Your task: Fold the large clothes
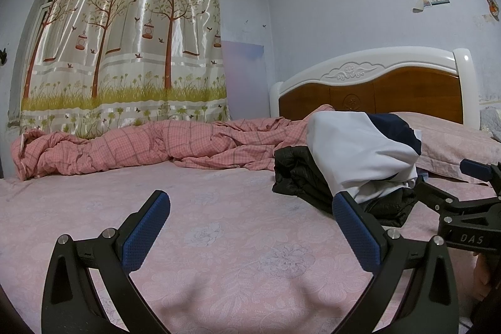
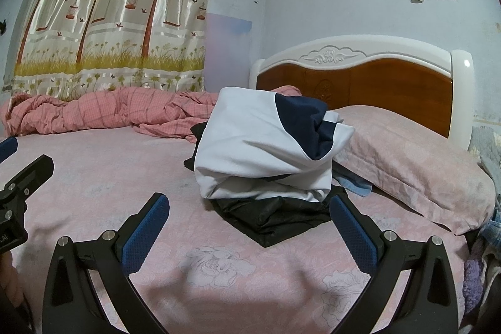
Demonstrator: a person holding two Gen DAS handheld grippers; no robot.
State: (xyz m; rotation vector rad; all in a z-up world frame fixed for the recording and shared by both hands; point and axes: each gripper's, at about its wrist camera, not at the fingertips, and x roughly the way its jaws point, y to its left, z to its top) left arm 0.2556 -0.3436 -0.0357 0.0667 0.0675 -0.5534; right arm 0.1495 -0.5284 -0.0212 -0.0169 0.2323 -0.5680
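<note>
both claws empty, so this reads as a between-garments step: one stack looks done, next piece not yet picked.

stack: white and navy garment (image 2: 263,152) sits folded on top of a black garment (image 2: 275,218), both on the pink bed sheet (image 2: 219,271), just beside the pillow (image 2: 407,158) near the headboard (image 2: 375,77). in the left view the same stack is off to the right. a bit of light blue cloth (image 2: 357,187) pokes out between stack and pillow; can't tell what it is.

right claw (image 2: 250,237): spread wide, nothing between the blue pads (image 2: 141,237), hovering over the sheet just in front of the black garment's near corner, not touching it.

left claw (image 1: 250,237): also spread wide, empty, over bare sheet, well left of the stack. the right claw's body shows at the right edge of that view.

next move, my guess: either square up the stack, since the top piece sits skewed on the black one, or fetch another garment. some cloth (image 2: 482,265) is bunched at the far right edge of the right view, likely candidate, too cropped to be sure. the pink checked quilt (image 1: 141,146) heaped along the far side looks like bedding, not part of the job.
</note>
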